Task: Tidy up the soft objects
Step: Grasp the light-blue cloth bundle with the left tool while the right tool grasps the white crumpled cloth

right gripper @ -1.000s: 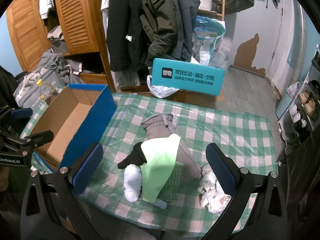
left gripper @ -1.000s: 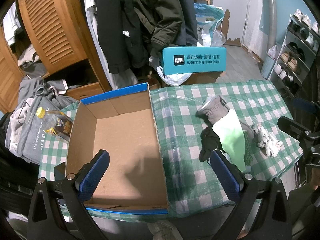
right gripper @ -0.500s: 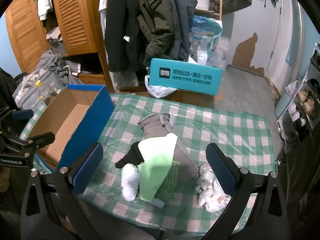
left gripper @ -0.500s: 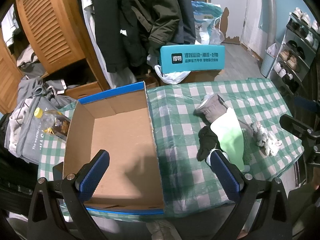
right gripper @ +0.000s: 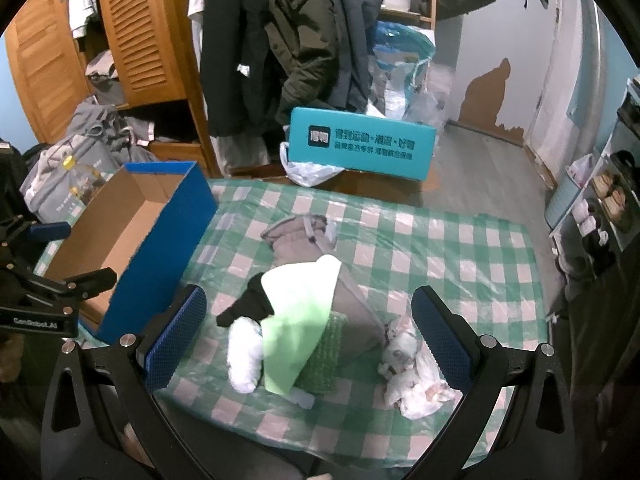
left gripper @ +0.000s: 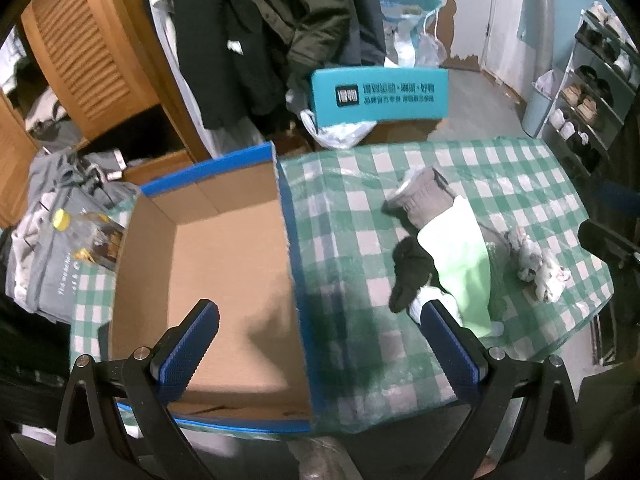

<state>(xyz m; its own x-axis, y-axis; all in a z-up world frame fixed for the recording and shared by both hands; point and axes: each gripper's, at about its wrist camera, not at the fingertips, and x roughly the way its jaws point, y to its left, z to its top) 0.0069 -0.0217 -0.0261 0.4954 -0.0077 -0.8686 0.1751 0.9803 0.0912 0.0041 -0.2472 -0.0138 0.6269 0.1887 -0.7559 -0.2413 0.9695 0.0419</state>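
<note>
A heap of soft items is seen near the counter's right front edge: a pale green folded cloth [right gripper: 298,320] is draped over a grey knitted sock [right gripper: 304,240], with a black glove [right gripper: 246,308] and a white rolled sock [right gripper: 244,360] at its left side and a crumpled white patterned cloth [right gripper: 412,376] just beside it on the right. The open blue-sided cardboard box [left gripper: 208,280] stands empty at the left edge of the green checked counter [right gripper: 460,248]. Since a second ago, both views have merely been shifted slightly; nothing has been lifted, so sorting is judged not yet begun. The left hand-held gripper [left gripper: 318,344] is held spread over the box, and the right hand-held gripper [right gripper: 310,328] spread around the heap.
</note>
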